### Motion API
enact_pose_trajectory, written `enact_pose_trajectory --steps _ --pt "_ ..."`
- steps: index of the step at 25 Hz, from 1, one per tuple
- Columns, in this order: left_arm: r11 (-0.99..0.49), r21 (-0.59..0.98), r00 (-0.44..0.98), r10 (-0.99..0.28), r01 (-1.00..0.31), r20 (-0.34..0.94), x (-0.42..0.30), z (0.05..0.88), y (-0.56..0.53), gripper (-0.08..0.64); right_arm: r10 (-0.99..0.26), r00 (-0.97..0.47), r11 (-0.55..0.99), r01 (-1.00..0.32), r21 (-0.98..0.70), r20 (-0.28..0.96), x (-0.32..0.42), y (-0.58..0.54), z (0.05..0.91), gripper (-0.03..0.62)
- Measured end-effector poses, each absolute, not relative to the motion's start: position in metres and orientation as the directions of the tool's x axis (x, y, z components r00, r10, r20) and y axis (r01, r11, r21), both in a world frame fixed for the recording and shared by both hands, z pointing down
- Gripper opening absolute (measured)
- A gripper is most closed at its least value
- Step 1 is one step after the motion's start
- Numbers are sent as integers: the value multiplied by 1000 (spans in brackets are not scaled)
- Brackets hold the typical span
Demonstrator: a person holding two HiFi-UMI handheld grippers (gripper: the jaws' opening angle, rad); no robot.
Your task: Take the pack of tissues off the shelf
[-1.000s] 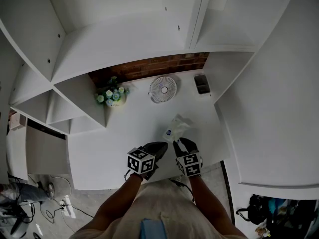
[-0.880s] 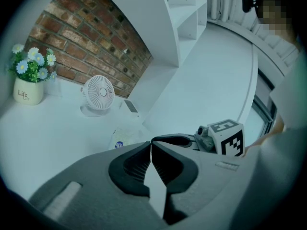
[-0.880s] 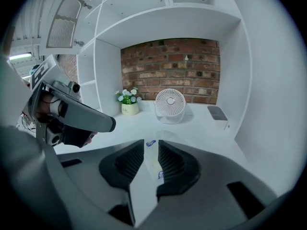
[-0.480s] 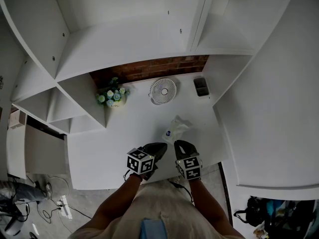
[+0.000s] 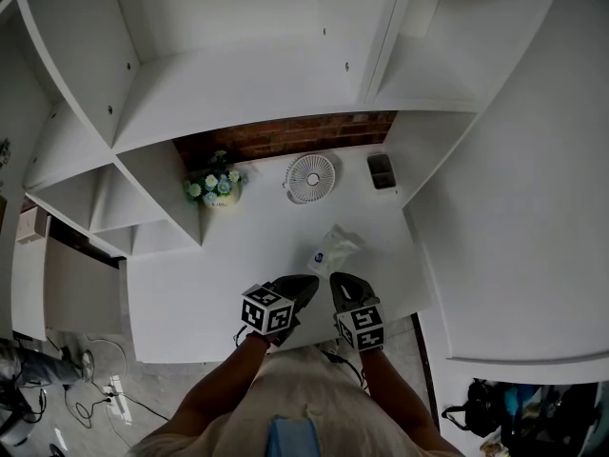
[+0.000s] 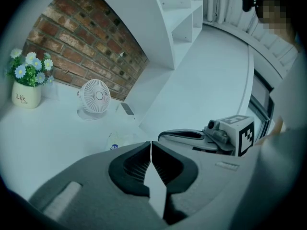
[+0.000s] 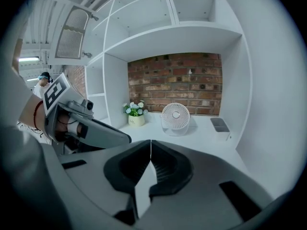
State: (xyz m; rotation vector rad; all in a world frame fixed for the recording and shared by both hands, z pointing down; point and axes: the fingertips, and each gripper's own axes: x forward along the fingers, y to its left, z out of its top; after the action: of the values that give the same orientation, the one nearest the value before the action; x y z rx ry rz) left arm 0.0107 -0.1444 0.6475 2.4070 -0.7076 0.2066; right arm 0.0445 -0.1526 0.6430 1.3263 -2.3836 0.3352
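The pack of tissues (image 5: 333, 247), clear crinkled wrap with a blue mark, lies on the white desk (image 5: 238, 265), below the shelves. Both grippers hover just short of it on the near side, apart from it. My left gripper (image 5: 306, 285) is shut, tips meeting (image 6: 151, 145); past its jaws the pack (image 6: 116, 139) shows on the desk. My right gripper (image 5: 340, 282) is closing the last bit, and its tips meet (image 7: 151, 144) with nothing between them. The right gripper view does not show the pack.
A small white fan (image 5: 310, 174), a pot of flowers (image 5: 216, 187) and a small dark bin (image 5: 382, 169) stand at the back by the brick wall (image 5: 285, 131). White shelf compartments (image 5: 238, 74) rise above and to both sides. The desk's front edge lies under my grippers.
My right gripper has drawn back a little towards me, away from the pack. The pack lies where it was, and the left gripper has hardly moved.
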Motion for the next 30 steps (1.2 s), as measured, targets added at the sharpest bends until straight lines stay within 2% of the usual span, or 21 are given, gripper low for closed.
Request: enact_pose_trajectory --steps 30 --pt "-690 536 872 -424 -486 246 1 625 -126 14 -737 -551 570 -818 -77 392 27 -126 617 15"
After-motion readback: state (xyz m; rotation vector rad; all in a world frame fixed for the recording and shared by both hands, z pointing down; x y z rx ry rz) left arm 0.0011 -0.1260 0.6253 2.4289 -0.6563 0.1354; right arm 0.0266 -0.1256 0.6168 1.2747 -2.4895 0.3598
